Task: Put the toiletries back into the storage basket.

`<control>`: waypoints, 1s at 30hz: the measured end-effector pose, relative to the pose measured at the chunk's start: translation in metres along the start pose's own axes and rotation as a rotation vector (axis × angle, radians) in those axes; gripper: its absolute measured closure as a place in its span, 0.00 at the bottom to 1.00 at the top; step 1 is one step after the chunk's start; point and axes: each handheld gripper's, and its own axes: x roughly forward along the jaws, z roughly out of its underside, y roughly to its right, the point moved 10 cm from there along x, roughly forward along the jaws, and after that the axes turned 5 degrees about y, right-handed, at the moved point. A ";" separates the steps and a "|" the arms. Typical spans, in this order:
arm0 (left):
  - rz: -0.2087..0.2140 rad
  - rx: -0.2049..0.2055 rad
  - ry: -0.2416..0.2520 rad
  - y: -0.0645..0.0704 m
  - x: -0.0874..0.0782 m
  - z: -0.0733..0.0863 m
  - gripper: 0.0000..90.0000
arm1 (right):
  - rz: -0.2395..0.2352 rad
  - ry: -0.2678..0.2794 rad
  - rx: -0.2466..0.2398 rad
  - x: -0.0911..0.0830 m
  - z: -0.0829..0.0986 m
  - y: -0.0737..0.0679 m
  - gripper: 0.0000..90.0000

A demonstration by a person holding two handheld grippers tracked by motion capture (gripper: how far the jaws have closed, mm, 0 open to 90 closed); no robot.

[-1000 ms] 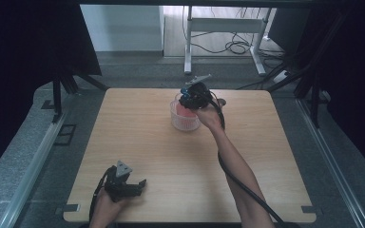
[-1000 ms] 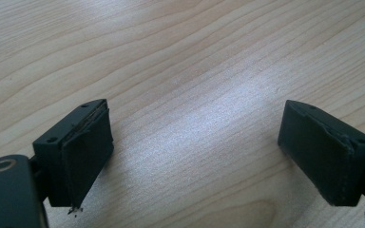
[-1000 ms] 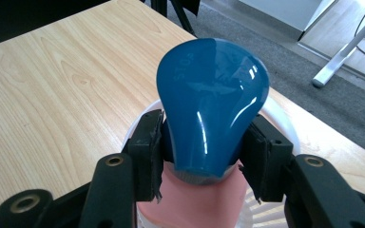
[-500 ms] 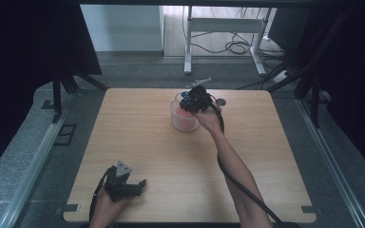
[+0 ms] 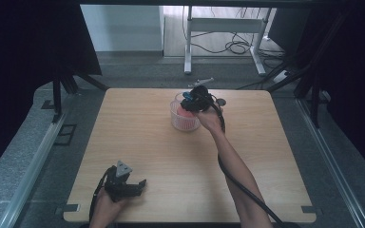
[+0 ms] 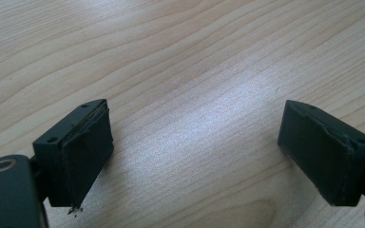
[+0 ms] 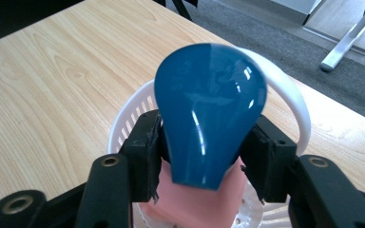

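Note:
A white slotted basket (image 5: pixel 181 121) stands at the far middle of the wooden table (image 5: pixel 275 156), with a pink object (image 7: pixel 197 202) inside it. My right gripper (image 5: pixel 193 101) hangs just over the basket and is shut on a glossy blue spoon-shaped piece (image 7: pixel 209 109). In the right gripper view the jaws (image 7: pixel 204 142) clamp its narrow lower part, and its rounded end points up over the basket rim (image 7: pixel 292 97). My left gripper (image 5: pixel 134 185) lies at the table's near left. It is open (image 6: pixel 195 142) over bare wood with nothing between its jaws.
A small grey round object (image 5: pixel 222 100) lies just right of the basket near the far edge. A thin metal piece (image 5: pixel 200 81) lies on the floor beyond the table. White desk legs (image 5: pixel 188 42) and cables stand farther back.
My right gripper has shifted slightly down and toward the person over the basket, still holding the blue piece. The left gripper has not moved.

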 end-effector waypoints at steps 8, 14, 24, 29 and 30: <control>0.000 0.000 0.000 0.000 0.000 0.000 0.12 | -0.014 0.011 -0.007 -0.003 -0.002 -0.004 0.48; -0.001 0.001 -0.001 0.000 0.000 0.000 0.12 | -0.017 0.018 -0.015 -0.006 -0.005 -0.005 0.37; 0.000 0.001 -0.001 0.000 0.000 0.000 0.12 | -0.005 0.031 -0.050 -0.013 -0.008 -0.005 0.25; -0.001 0.001 0.000 0.000 0.000 0.000 0.12 | -0.008 0.043 -0.056 -0.017 -0.011 -0.007 0.18; -0.001 0.001 0.000 0.000 0.000 0.000 0.12 | -0.008 0.044 -0.057 -0.018 -0.012 -0.008 0.18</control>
